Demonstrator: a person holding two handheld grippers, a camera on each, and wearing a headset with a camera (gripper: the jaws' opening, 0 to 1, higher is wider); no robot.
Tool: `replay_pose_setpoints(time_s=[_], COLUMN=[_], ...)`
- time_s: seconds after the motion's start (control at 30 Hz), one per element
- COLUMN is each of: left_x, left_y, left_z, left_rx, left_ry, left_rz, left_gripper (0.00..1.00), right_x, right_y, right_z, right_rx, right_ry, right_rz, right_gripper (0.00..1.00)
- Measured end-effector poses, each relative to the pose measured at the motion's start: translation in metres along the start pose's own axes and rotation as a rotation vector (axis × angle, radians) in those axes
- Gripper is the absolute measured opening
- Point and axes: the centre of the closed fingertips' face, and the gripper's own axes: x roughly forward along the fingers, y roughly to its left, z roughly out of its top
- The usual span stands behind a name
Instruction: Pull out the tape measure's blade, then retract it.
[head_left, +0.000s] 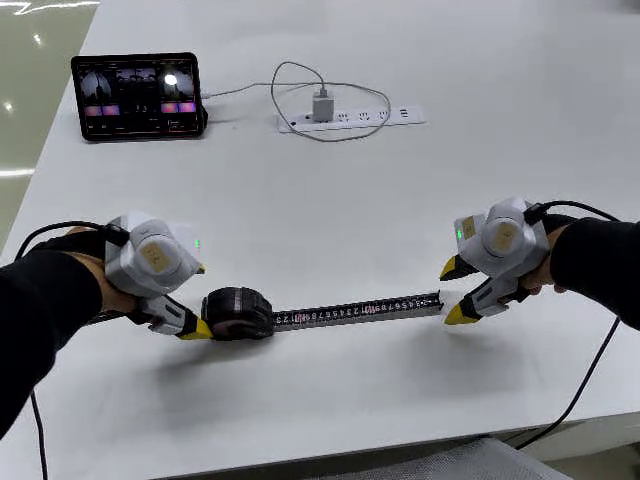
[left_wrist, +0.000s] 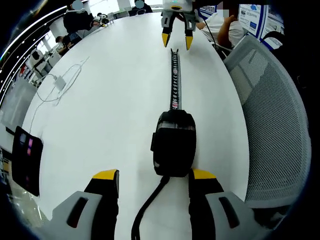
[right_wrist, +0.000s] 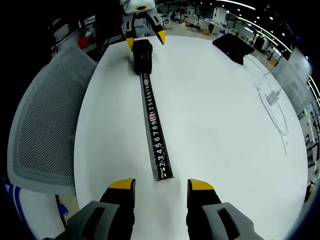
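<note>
A black tape measure case (head_left: 237, 313) lies on the white table (head_left: 330, 220), its blade (head_left: 360, 310) drawn out to the right and lying flat. My left gripper (head_left: 199, 300) stands open just behind the case (left_wrist: 173, 142), whose wrist strap trails back between the jaws of the left gripper (left_wrist: 154, 176). My right gripper (head_left: 452, 292) is open at the blade's free end. In the right gripper view the blade tip (right_wrist: 164, 174) lies just ahead of the gap of the right gripper (right_wrist: 161, 186), touching neither finger. The blade (right_wrist: 152, 125) runs away to the case (right_wrist: 142, 54).
A tablet (head_left: 138, 96) and a white power strip (head_left: 350, 117) with a charger and looped cable lie at the back of the table. A grey mesh chair (left_wrist: 275, 125) stands along the table's near edge. Cables trail from both grippers.
</note>
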Motion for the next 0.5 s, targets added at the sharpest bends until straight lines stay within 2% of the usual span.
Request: replay_pose_setpoints(time_s=[0.07,0.1,0.13,0.17,0.23,0.27,0.3,0.37,0.43,0.5], left_x=[-0.003,-0.004,-0.006,-0.007,-0.009,-0.01,-0.012,-0.015,-0.019,-0.023], left_y=[0.0,-0.003,-0.006,-0.005,-0.007,-0.008,-0.012,-0.015,-0.016,-0.016], left_z=[0.001,0.003,0.002,0.001,-0.004,-0.006,-0.007,-0.01,-0.012,-0.015], left_rx=[-0.075,-0.102,-0.155,-0.184,-0.195,-0.207,-0.246,-0.281,-0.306,-0.319], left_ry=[-0.034,-0.053,-0.071,-0.082,-0.09,-0.093,-0.109,-0.124,-0.139,-0.148], left_rz=[0.014,-0.004,-0.014,-0.007,0.002,0.002,-0.001,-0.001,0.006,0.022], left_gripper=[0.55,0.56,0.57,0.57,0.61,0.61,0.63,0.67,0.7,0.7], right_x=[-0.002,-0.002,-0.002,-0.002,-0.004,-0.005,-0.006,-0.01,-0.012,-0.016], right_y=[0.001,0.001,0.0,0.001,0.006,0.006,0.005,-0.002,0.0,-0.003], right_z=[0.0,-0.001,-0.004,-0.005,-0.004,-0.004,-0.004,-0.002,-0.003,-0.003], right_rx=[0.017,0.024,0.033,0.048,0.078,0.091,0.103,0.117,0.185,0.227], right_ry=[-0.01,-0.013,-0.013,-0.014,-0.039,-0.048,-0.057,-0.093,-0.116,-0.147], right_rz=[-0.002,-0.007,-0.013,-0.013,-0.01,-0.022,-0.042,-0.116,-0.132,-0.173], right_gripper=[0.4,0.41,0.41,0.41,0.4,0.42,0.45,0.46,0.45,0.48])
